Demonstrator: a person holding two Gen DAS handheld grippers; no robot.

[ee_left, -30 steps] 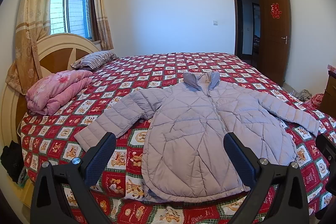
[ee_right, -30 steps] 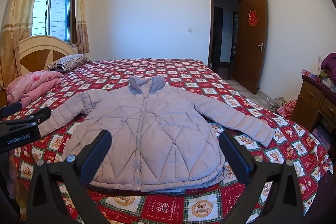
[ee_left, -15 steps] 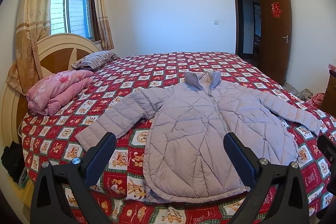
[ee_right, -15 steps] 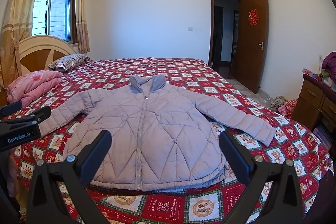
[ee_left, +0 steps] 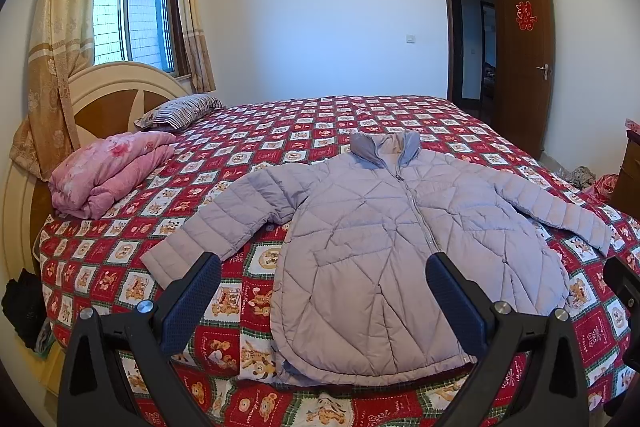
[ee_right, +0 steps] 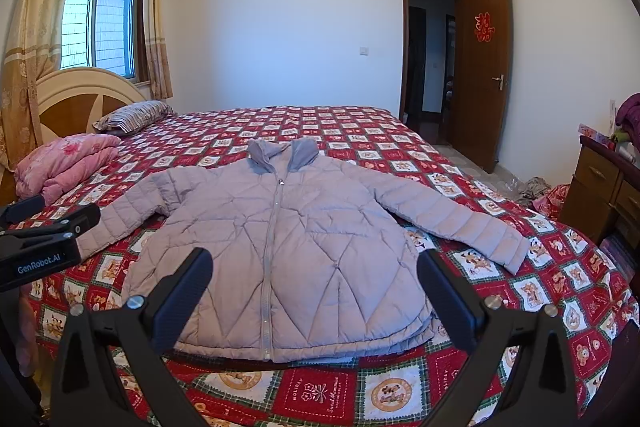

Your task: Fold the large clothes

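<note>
On bed [ee_left: 320,123], jacket [ee_left: 392,239] flat beyond both spread-jawed grippers.

A pale lilac quilted jacket [ee_left: 384,239] [ee_right: 280,247] lay flat and face up on the bed [ee_left: 320,123] [ee_right: 320,119], close to its near edge. Its front was zipped shut, its grey-lined collar standing open toward the far edge. Both sleeves were spread out and angled down toward the side edges. The rounded hem lay just short of the near edge, a little rumpled.
</note>
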